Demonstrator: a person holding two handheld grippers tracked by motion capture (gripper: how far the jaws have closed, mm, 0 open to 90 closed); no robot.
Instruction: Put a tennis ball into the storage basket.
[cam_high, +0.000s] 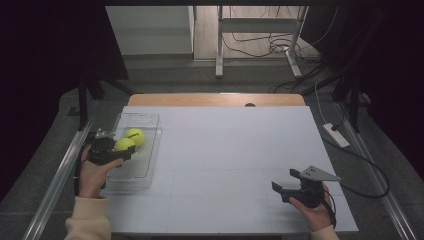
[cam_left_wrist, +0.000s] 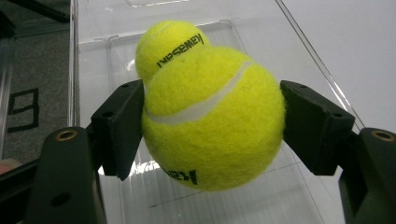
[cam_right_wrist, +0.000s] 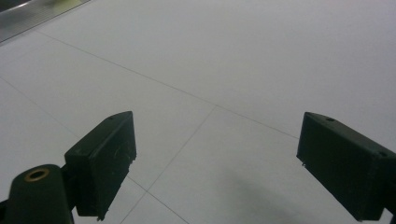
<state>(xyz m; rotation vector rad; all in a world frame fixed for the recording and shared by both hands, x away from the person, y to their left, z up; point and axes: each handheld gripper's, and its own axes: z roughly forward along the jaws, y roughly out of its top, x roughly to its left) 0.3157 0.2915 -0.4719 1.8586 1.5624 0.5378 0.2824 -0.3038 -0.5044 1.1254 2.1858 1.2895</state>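
Observation:
My left gripper (cam_high: 125, 149) is shut on a yellow tennis ball (cam_high: 123, 144), holding it over the left part of a clear plastic tray (cam_high: 145, 170). In the left gripper view both black pads (cam_left_wrist: 121, 126) press the sides of that ball (cam_left_wrist: 212, 121). A second tennis ball (cam_left_wrist: 168, 49) lies just beyond it in the tray (cam_left_wrist: 93, 56), touching or nearly touching the held one (cam_high: 135, 136). My right gripper (cam_high: 286, 180) stands open at the table's front right, its jaws (cam_right_wrist: 215, 163) wide apart with nothing but white tabletop between them.
The white table (cam_high: 230, 150) spreads bare between the two hands. A metal rail (cam_high: 60, 175) runs along the left side and another (cam_high: 385, 200) along the right. A power strip (cam_high: 336, 135) and cables lie off the right edge.

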